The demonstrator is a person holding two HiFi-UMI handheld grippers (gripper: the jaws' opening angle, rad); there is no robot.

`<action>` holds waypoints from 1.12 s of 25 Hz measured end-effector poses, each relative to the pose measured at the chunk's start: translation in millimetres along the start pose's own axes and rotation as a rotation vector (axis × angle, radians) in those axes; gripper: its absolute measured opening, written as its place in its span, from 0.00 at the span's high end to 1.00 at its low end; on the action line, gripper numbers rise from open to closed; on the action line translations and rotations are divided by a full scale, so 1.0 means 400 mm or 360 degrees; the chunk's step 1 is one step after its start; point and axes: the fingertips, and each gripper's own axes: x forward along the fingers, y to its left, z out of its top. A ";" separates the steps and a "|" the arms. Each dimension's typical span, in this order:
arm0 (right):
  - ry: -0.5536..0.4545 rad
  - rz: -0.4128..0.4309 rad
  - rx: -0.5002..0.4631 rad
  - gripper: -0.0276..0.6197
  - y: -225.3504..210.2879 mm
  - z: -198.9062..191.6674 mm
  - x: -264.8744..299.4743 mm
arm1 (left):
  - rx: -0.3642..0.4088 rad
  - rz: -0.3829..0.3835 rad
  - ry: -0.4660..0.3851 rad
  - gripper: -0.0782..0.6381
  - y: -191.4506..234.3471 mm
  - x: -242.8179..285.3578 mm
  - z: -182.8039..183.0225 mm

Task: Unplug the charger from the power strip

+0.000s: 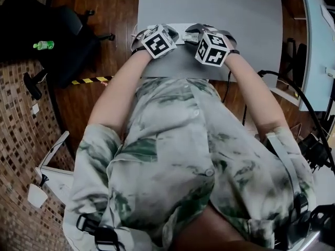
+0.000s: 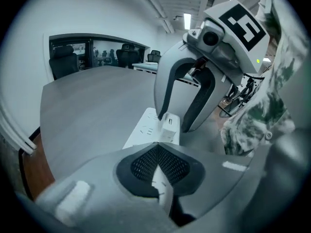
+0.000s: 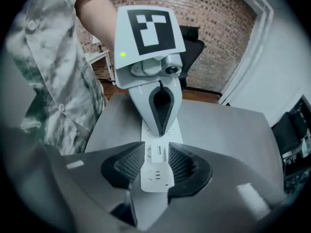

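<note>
Nearest in the head view is the person's green-and-white mottled cotton shirt [image 1: 178, 156], which fills 6 o'clock, with both arms reaching to 12.

- **Left gripper:** The left gripper [image 2: 155, 152] is smooth grey plastic with black mesh-textured pads. Its jaws are together and its tip points down onto the long flat white plastic power strip [image 3: 156, 176]. I judge this a hold-down so the strip won't lift with the plug (actual contact not certain).
- **Right gripper:** The right gripper [image 2: 175, 124] has the same build. Its jaws are spread wide, straddling the small boxy white plastic charger [image 2: 168, 126]. The pads stand either side of it and are not pressing yet.
- **Charger:** It is still seated upright in the strip, between the strip's near end and the left gripper's tip in the right gripper view. The wide stance is probably for the blocky body, and a straight upward pull looks right.
- **Strip:** It lies flat on the matte grey laminate table [image 1: 209, 4], close to the table's front edge at 12 o'clock.

Beyond that is the dark wood-plank floor [image 1: 115, 14]. A black fabric office chair [image 1: 63, 30] sits at 10 o'clock, with a small green plastic bottle [image 1: 44, 45] by it.
</note>
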 end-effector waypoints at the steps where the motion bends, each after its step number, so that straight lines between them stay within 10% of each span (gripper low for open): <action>1: 0.0022 0.0057 -0.0021 0.72 0.004 -0.006 0.017 | 0.0013 -0.0021 0.0027 0.89 -0.005 0.009 -0.008; 13: 0.0104 0.0273 -0.0093 0.80 0.031 -0.025 0.083 | 0.0034 -0.0021 -0.0013 0.89 -0.024 0.014 -0.029; 28: 0.0002 0.0083 0.0020 0.80 -0.054 0.137 -0.116 | 0.0028 -0.0066 -0.0017 0.89 -0.010 0.004 -0.036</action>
